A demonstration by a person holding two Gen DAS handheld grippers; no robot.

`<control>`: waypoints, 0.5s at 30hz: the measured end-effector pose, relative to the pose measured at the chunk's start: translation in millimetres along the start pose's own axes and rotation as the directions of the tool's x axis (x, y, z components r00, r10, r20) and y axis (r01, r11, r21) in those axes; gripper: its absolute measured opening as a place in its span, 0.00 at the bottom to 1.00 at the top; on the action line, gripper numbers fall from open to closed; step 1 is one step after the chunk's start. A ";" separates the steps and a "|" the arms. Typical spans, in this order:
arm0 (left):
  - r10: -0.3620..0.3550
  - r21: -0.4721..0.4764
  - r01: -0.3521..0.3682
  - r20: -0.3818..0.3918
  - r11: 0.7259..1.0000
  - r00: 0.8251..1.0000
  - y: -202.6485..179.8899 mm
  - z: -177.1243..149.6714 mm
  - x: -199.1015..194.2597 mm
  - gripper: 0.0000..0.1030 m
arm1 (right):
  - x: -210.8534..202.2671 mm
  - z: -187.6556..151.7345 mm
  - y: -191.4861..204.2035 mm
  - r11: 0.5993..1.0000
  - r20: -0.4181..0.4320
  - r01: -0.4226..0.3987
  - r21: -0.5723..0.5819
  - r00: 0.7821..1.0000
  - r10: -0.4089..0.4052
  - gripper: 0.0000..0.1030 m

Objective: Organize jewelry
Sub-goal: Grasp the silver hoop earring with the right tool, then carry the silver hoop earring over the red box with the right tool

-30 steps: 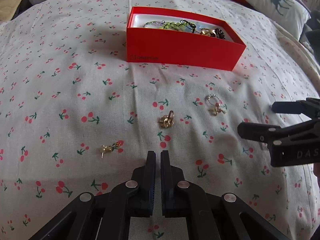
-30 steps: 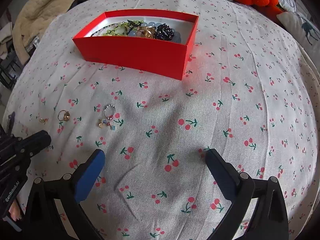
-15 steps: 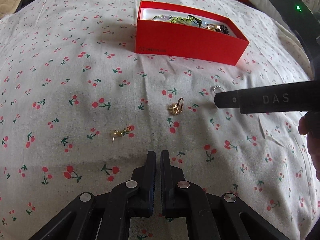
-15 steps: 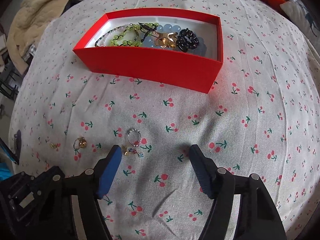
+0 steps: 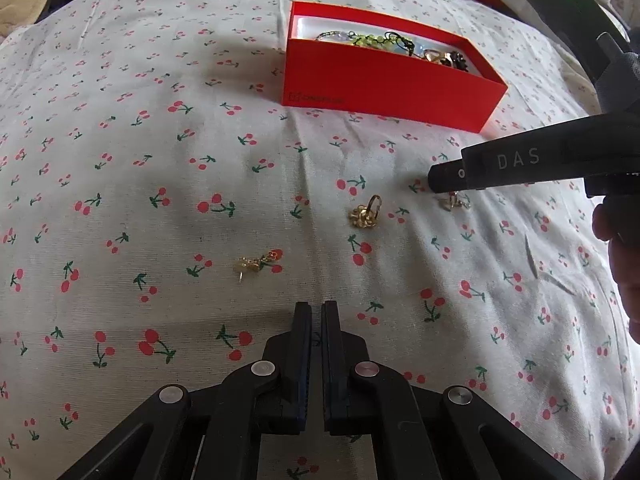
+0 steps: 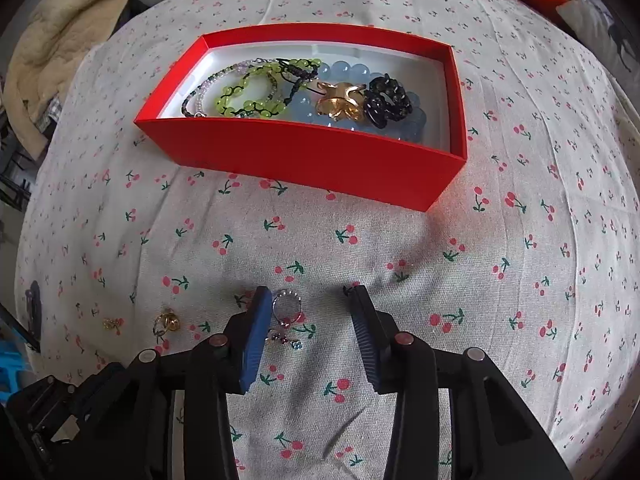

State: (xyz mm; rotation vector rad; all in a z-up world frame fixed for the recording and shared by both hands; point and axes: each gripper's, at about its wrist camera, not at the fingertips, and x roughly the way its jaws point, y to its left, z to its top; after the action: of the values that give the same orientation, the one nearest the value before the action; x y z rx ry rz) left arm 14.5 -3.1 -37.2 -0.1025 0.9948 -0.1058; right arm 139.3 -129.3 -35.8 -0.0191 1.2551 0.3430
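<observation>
Three loose pieces lay on the cherry-print cloth (image 6: 500, 320) in front of the red box (image 6: 312, 156). The one I was after, a silver ring w/ charms (image 6: 286, 312), sat between my right gripper (image 6: 306, 300) fingers, hard against the left blue pad (image 6: 254, 340) and well clear of the other. Its hoop end pointed toward the box, the charms trailing back toward me, so the long axis ran roughly along my fingers. Those jaws had just been closing, but stood partly apart w/ nothing pinched yet.

To its left lay a gold ring (image 5: 365, 213), band tipped up, then a gold stud earring (image 5: 256, 265) w/ its pin pointing down-left in the left cam.

My left gripper (image 5: 316, 312) was fully closed, empty, hovering over bare cloth near the stud.

The box lay long side toward me, holding green bead bracelets (image 6: 250, 90), pale blue beads (image 6: 352, 70), a gold piece (image 6: 340, 104) and a black chain piece (image 6: 390, 100). Faint print on the box front, too small to read. "DAS" showed on my right gripper's side; the rest was cut off. In the left cam that finger hid most of the charm ring.
</observation>
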 end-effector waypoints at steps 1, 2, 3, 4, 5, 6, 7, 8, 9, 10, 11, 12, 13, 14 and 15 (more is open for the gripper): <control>0.001 -0.001 -0.001 0.000 1.000 1.000 0.6 -0.2 -0.3 0.00 | 0.7 0.8 2.3 1.000 0.001 0.005 -0.008 1.000 -0.005 0.37; 0.002 -0.002 -0.002 0.000 1.000 1.000 1.4 0.1 -0.3 0.00 | 0.9 0.1 3.3 1.000 0.001 0.008 -0.017 1.000 -0.008 0.36; 0.003 -0.004 -0.003 0.000 1.000 1.000 2.1 0.0 -0.3 0.00 | 1.3 0.0 4.5 1.000 0.002 0.010 -0.026 1.000 -0.010 0.32; 0.004 -0.005 -0.004 0.000 1.000 1.000 3.0 0.0 -0.2 0.00 | 1.4 -0.1 5.8 0.999 0.002 0.012 -0.035 1.000 -0.012 0.27; 0.005 -0.007 -0.005 -0.001 1.000 1.000 3.7 0.0 -0.2 0.00 | 1.7 0.1 6.4 0.999 0.001 0.011 -0.043 1.000 -0.011 0.25; 0.006 -0.008 -0.006 -0.001 1.000 1.000 4.3 0.1 -0.1 0.00 | 2.0 0.6 7.5 0.999 -0.001 0.009 -0.050 1.000 -0.009 0.20; 0.007 -0.010 -0.007 -0.001 1.000 1.000 4.9 0.0 -0.3 0.00 | 2.1 0.7 8.3 0.998 -0.002 0.009 -0.056 1.000 -0.009 0.15; 0.007 -0.011 -0.007 -0.001 1.000 1.000 5.3 -0.1 -0.4 0.00 | 1.8 -0.2 8.2 0.998 -0.003 0.009 -0.059 1.000 -0.009 0.15; 0.008 -0.011 -0.008 -0.001 1.000 1.000 5.8 0.1 -0.3 0.00 | 1.8 -0.1 8.0 0.998 -0.003 0.007 -0.060 1.000 -0.007 0.15; 0.009 -0.011 -0.009 -0.001 1.000 1.000 6.3 0.1 -0.3 0.00 | 1.9 -0.1 7.5 0.998 -0.003 0.005 -0.058 1.000 -0.005 0.15; 0.010 -0.011 -0.011 -0.001 1.000 1.000 6.6 -0.1 -0.4 0.00 | 2.0 0.0 6.8 0.998 -0.004 0.004 -0.055 1.000 -0.005 0.15; 0.011 -0.012 -0.011 0.000 1.000 1.000 7.1 -0.2 -0.5 0.00 | 1.3 -1.3 5.6 0.999 -0.005 0.003 -0.052 1.000 -0.003 0.15; 0.012 -0.013 -0.012 0.000 1.000 1.000 7.3 -0.4 -0.5 0.00 | -1.2 -5.4 1.0 0.999 -0.005 0.001 -0.047 1.000 -0.001 0.15; 0.012 -0.015 -0.012 0.000 1.000 1.000 7.9 -0.4 -0.8 0.00 | -2.2 -6.1 -1.1 0.999 -0.007 -0.003 -0.041 1.000 0.003 0.15; 0.014 -0.016 -0.014 0.001 1.000 1.000 8.4 -0.3 -1.2 0.00 | -4.0 -7.9 -4.7 0.999 -0.008 -0.010 -0.033 1.000 0.009 0.15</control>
State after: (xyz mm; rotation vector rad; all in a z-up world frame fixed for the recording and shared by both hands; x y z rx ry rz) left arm 13.9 5.3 -37.5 -0.1104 0.9950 -0.0850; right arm 132.2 -136.3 -35.4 -0.0431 1.2578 0.3724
